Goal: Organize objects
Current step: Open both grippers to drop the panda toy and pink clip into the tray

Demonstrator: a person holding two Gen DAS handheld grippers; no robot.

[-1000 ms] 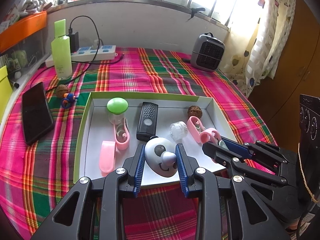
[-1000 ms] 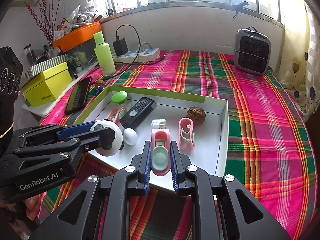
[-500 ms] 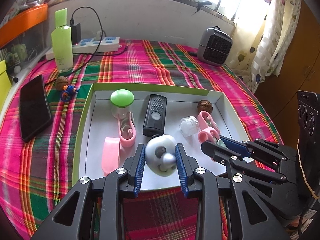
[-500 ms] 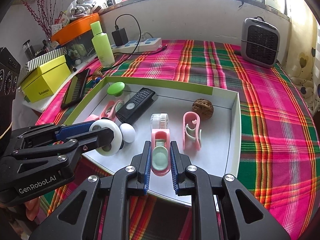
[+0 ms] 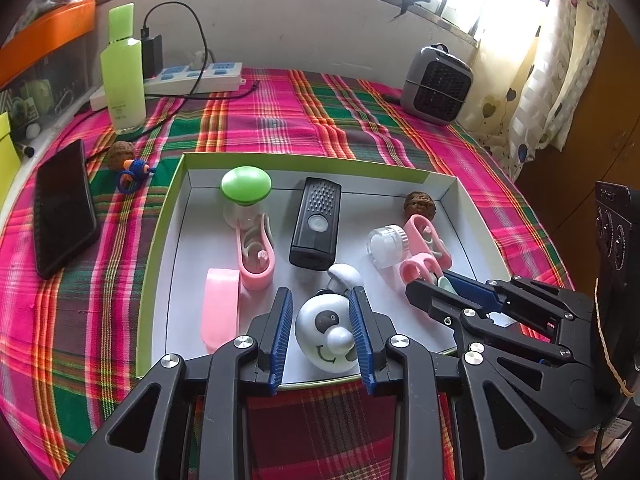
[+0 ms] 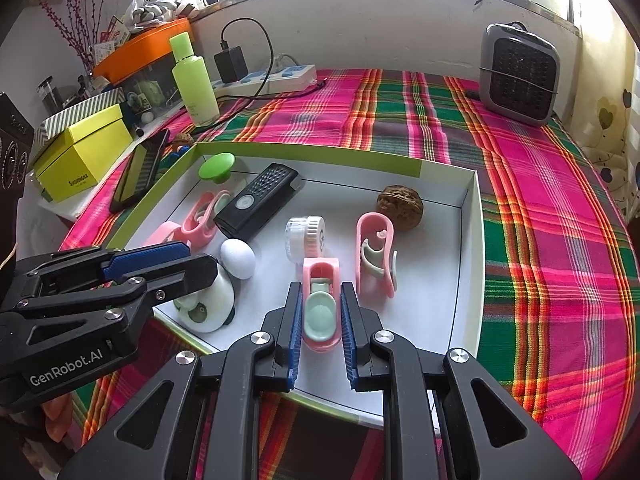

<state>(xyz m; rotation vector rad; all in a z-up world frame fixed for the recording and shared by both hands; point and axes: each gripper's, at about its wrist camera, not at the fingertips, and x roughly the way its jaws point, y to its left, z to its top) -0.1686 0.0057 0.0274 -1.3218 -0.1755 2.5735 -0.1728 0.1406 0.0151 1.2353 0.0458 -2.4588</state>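
A white tray with a green rim point(image 5: 160, 240) point(image 6: 468, 240) lies on the plaid cloth. My left gripper point(image 5: 320, 320) has its jaws around a white panda toy point(image 5: 326, 334), which rests on the tray floor; the pads look slightly apart from it. The toy also shows in the right wrist view point(image 6: 208, 304). My right gripper point(image 6: 320, 312) is shut on a pink and mint clip point(image 6: 320, 308) at the tray's front. In the tray lie a black remote point(image 5: 316, 222), a green-capped jar point(image 5: 245, 192), pink clips point(image 5: 254, 252), a clear cap point(image 5: 386, 244) and a walnut point(image 5: 418, 203).
Left of the tray lie a black phone point(image 5: 64, 208), a second walnut point(image 5: 120, 154) and a small blue toy point(image 5: 134, 172). A green bottle point(image 5: 122, 72) and a power strip point(image 5: 192, 78) stand at the back. A grey heater point(image 5: 436, 80) is back right. A yellow box point(image 6: 80, 152) sits far left.
The panda toy has come down and turned between my left jaws, and now rests on the tray floor with the jaws wider. The right gripper still holds the pink clip.
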